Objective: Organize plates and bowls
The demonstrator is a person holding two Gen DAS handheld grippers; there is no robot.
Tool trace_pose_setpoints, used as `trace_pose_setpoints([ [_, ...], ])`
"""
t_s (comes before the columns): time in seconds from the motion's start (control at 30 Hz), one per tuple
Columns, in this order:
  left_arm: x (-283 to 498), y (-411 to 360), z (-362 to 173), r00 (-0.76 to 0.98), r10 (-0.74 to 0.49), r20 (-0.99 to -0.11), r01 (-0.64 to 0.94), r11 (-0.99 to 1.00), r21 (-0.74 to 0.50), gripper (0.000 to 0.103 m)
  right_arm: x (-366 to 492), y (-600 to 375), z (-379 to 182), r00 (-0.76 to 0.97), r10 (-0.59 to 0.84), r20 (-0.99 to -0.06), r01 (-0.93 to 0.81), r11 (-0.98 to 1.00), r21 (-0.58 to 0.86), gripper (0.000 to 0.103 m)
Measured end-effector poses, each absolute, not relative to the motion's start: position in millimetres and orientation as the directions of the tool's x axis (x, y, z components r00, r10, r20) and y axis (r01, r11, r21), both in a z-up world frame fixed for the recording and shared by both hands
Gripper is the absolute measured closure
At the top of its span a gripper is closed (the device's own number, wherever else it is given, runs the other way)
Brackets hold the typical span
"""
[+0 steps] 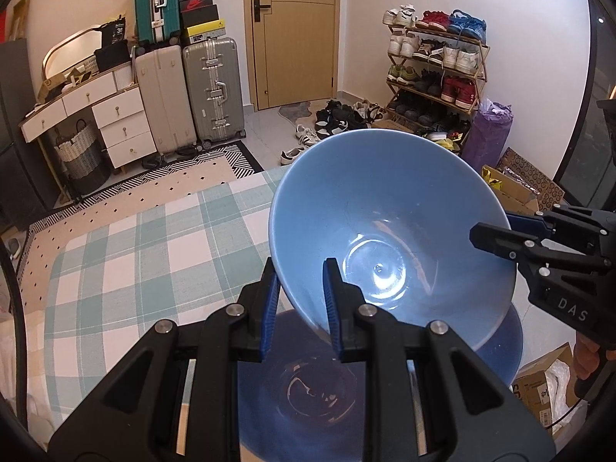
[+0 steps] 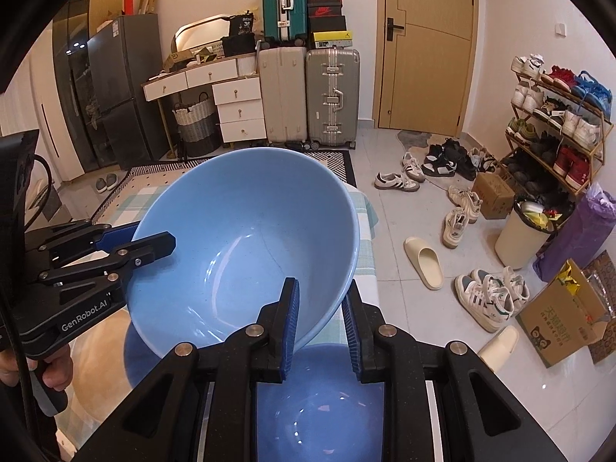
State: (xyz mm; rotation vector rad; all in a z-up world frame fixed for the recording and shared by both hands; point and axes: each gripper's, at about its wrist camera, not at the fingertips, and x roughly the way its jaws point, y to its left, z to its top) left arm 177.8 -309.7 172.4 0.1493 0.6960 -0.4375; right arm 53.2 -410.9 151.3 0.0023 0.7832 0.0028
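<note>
Both tongs clamp one blue bowl by opposite sides of its rim: left gripper clenched on the rim nearest its camera, one blue pad inside, one outside; right gripper grips the opposite rim the same way. Bowl is tilted, held clear above a second blue dish lying near the table's right edge. That lower dish is mostly hidden by the gripper bodies and the lifted bowl; can't tell if plate or bowl, its far rim cut off.

Table wears a green-white check cloth, bare to the left of the dishes. Its near edge is out of frame.

Beyond the far edge: patterned rug, suitcases, white drawer unit, wooden door, shoe rack. Right of the table, floor holds loose shoes, a slipper, white bin, cardboard boxes.

A hand on the left tool's handle shows partly, cropped at the frame edge.
</note>
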Motion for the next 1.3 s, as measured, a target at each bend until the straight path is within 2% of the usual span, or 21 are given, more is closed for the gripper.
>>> trace_pose_setpoints([
  [0.53,106.6,-266.4,192.1,0.699,-0.325,-0.637,0.409,0.913,-0.017,0.084,12.9,-363.0,158.2,0.713,0.047,-0.700,-0.060,0.998,0.005,0.080],
  [1.3,110.8,-226.2,128.8,0.659,-0.259,-0.706,0.349,0.937,-0.017,0.084,14.5,-323.0,113.1,0.647,0.108,-0.755,-0.117,0.992,0.042,0.079],
])
